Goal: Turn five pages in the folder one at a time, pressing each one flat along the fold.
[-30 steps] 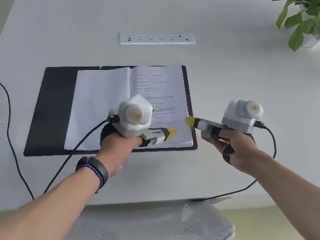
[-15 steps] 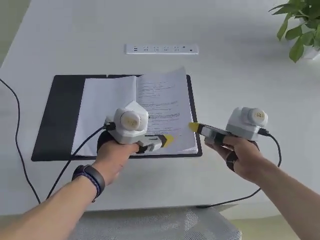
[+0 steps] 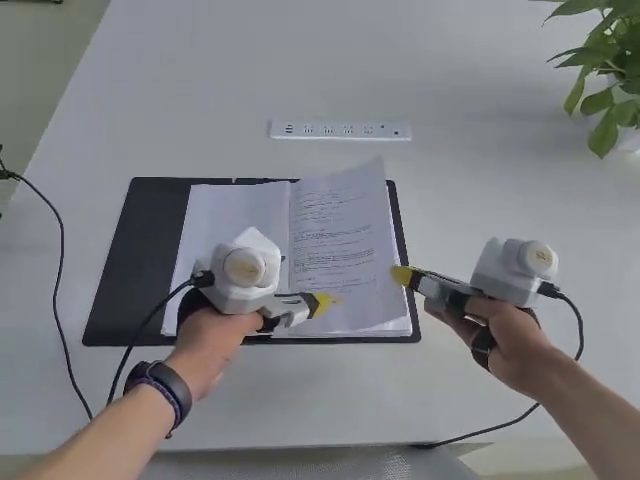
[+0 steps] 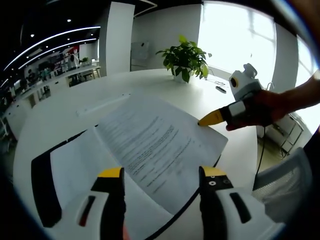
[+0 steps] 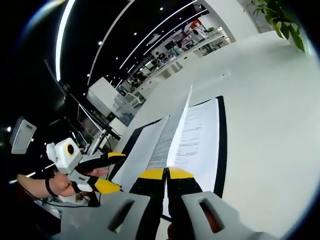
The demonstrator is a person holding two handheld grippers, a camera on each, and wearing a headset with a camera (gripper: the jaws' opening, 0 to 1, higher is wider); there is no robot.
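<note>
Work surface: a white table (image 3: 500,200) carries a white power strip (image 3: 340,130) beyond the folder and a leafy plant (image 3: 605,90) at the far right. A black cable (image 3: 60,290) trails across its left side.

The black folder (image 3: 135,260) lies open near the front edge. Its right-hand printed page (image 3: 345,240) is raised off the stack and curves upward.

Right gripper (image 3: 402,275): jaws pressed together on that page's outer edge. Left gripper (image 3: 318,302): jaws spread wide, holding nothing, at the folder's lower edge; contact with the paper cannot be told.

Room: open-plan office with ceiling light strips (image 5: 125,35) and a large bright window (image 4: 235,35).
</note>
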